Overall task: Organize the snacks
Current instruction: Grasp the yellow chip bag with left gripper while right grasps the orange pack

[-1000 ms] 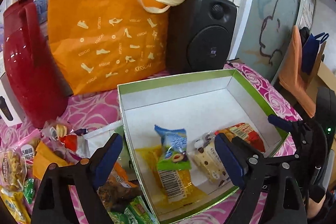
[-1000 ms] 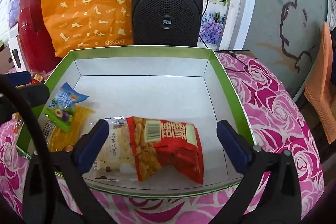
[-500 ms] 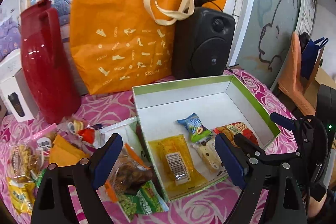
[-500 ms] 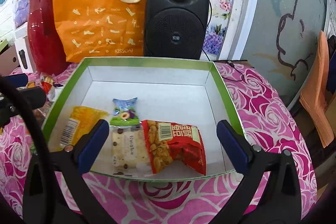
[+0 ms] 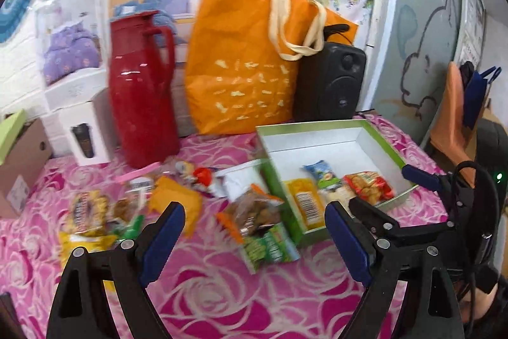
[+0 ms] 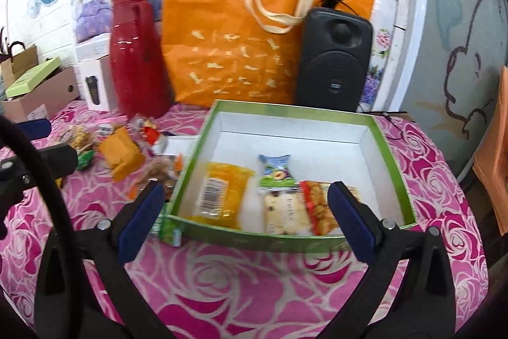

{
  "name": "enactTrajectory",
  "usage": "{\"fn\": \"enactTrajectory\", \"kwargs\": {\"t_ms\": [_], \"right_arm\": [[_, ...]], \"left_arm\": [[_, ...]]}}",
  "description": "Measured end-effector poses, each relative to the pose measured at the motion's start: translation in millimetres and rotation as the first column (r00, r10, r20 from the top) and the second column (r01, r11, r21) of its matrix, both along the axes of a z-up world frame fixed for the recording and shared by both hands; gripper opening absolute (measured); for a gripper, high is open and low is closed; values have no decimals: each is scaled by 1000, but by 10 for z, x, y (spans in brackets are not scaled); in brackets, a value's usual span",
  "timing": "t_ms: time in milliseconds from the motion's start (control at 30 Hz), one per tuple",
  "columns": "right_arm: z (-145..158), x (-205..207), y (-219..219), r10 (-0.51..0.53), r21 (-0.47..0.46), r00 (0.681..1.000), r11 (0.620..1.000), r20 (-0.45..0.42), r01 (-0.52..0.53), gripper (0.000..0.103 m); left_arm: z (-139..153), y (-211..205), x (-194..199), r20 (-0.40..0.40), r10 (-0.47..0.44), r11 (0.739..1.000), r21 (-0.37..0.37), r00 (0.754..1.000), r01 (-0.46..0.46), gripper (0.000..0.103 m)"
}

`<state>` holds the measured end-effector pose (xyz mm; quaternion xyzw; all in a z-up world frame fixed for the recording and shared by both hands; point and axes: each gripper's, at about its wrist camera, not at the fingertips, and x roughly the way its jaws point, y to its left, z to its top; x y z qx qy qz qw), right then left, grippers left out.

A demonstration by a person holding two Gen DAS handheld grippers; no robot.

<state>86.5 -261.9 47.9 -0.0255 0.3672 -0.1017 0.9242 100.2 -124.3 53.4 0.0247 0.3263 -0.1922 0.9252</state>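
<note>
Left wrist view: the left gripper [image 5: 254,239] is seen spread wide with nothing held, above the pink rose tablecloth [image 5: 222,297], with loose snacks [image 5: 254,212] scattered just beyond it and left of the green box [image 5: 390,145]. In the right wrist view the right gripper [image 6: 244,220] is likewise held wide open and empty, near the box's [image 6: 285,242] near wall; inside, a yellow packet [image 6: 222,193], a blue-green packet [image 6: 275,170], a white packet [image 6: 285,212] and a red packet [image 6: 317,205] are laid along the near side.
</note>
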Motion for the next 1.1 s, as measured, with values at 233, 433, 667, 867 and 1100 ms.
{"fn": "enactTrajectory", "kwargs": {"t_ms": [233, 433, 667, 867, 1100], "right_arm": [[-251, 133, 527, 108, 92, 994, 990, -18, -106, 102], [-612, 426, 1037, 258, 134, 959, 961, -118, -242, 102], [-810, 1055, 1371, 318, 129, 938, 945, -140, -301, 102], [-1061, 1654, 1350, 324, 56, 926, 946, -192, -320, 102], [-1278, 1580, 1233, 278, 103, 909, 961, -310, -258, 62]], "left_arm": [[-318, 826, -137, 2, 155, 985, 72, 988, -154, 92], [-727, 1739, -72, -79, 329, 942, 98, 941, -321, 92], [-865, 2293, -44, -116, 402, 915, 68, 908, -397, 92], [-834, 2228, 60, -130, 314, 949, 25, 940, -314, 92], [-945, 1912, 474, -150, 253, 967, 75, 956, -244, 92]]}}
